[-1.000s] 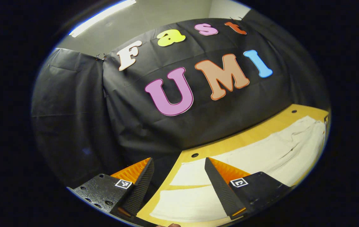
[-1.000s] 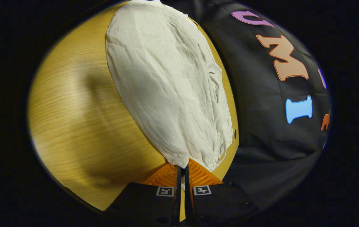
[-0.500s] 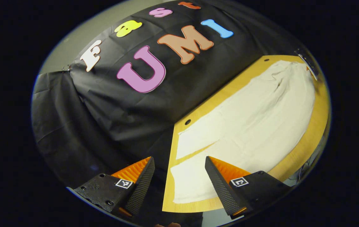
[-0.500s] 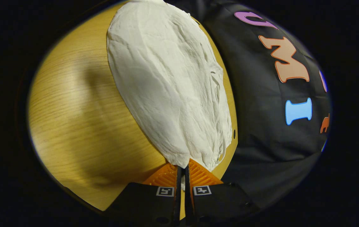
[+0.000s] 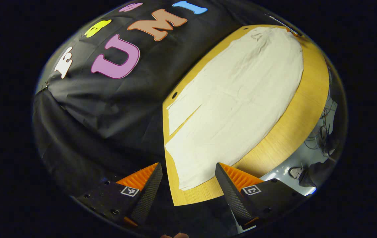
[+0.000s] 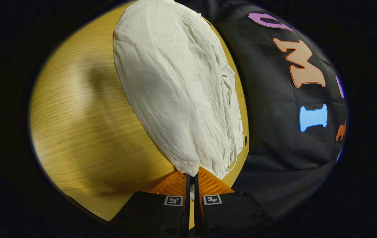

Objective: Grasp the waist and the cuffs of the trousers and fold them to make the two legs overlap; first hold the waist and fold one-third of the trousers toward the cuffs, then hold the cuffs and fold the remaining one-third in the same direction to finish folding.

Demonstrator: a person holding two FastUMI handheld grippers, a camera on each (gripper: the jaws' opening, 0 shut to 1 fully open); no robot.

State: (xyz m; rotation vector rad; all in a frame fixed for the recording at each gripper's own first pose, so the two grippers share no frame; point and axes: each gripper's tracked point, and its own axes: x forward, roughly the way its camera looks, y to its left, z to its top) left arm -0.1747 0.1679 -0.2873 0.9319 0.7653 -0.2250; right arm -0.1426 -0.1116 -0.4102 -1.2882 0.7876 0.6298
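Trousers [image 6: 178, 96] flat on wooden table [image 6: 82, 132], stretching away from right gripper [image 6: 191, 177], pinched on their near edge. Left gripper [image 5: 188, 172] spread wide, apart from cuffs.

Dim, sharp frames; fisheye edges perhaps smeared.

The left gripper view looks down the trousers [image 5: 234, 99] from above one end, the right gripper view low from the opposite end.
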